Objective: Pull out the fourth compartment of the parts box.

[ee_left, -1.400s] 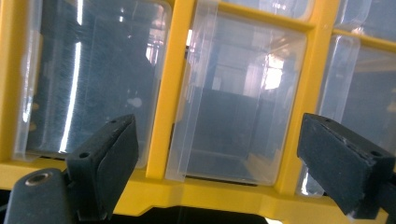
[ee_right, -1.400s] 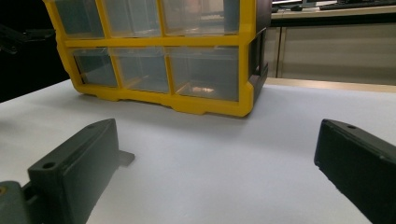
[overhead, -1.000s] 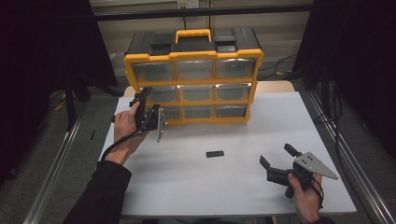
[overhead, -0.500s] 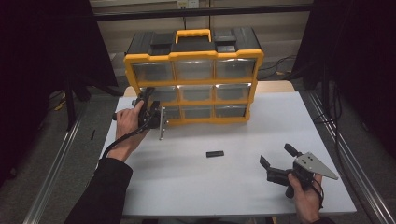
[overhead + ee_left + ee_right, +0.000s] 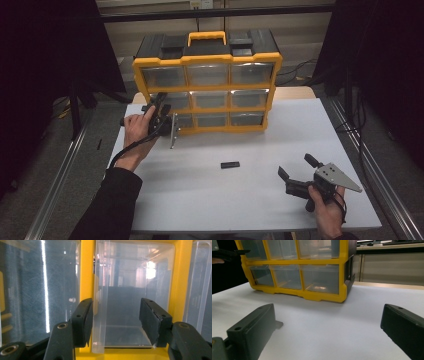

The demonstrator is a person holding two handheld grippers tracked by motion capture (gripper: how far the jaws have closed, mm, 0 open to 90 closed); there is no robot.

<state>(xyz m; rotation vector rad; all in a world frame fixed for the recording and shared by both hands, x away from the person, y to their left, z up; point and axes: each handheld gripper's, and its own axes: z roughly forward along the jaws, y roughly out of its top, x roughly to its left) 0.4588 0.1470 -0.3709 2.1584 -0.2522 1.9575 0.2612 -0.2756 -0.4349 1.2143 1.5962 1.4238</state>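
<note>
Left gripper (image 5: 116, 322) at drawer (image 5: 125, 297) of cabinet (image 5: 207, 85) — fingers (image 5: 83, 320) were closing.
Half open, drawer front between them, untouched; next: pinch and pull. Right gripper (image 5: 296, 175) was wide open, empty.

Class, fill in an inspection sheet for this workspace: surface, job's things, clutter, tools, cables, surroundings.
Surface: white table, mostly bare.
Job's things: yellow-and-black plastic drawer cabinet with clear drawers, standing at the table's far edge; clear left-column drawer sits between the left tool's jaws.
Clutter: small flat black piece mid-table.
Tools: left tool at the cabinet's left column, jaws just been closing, pads not yet pressing; right tool open, held low over the table.
Cables: black cable trailing from the left tool.
Surroundings: dark curtains, grey floor.
</note>
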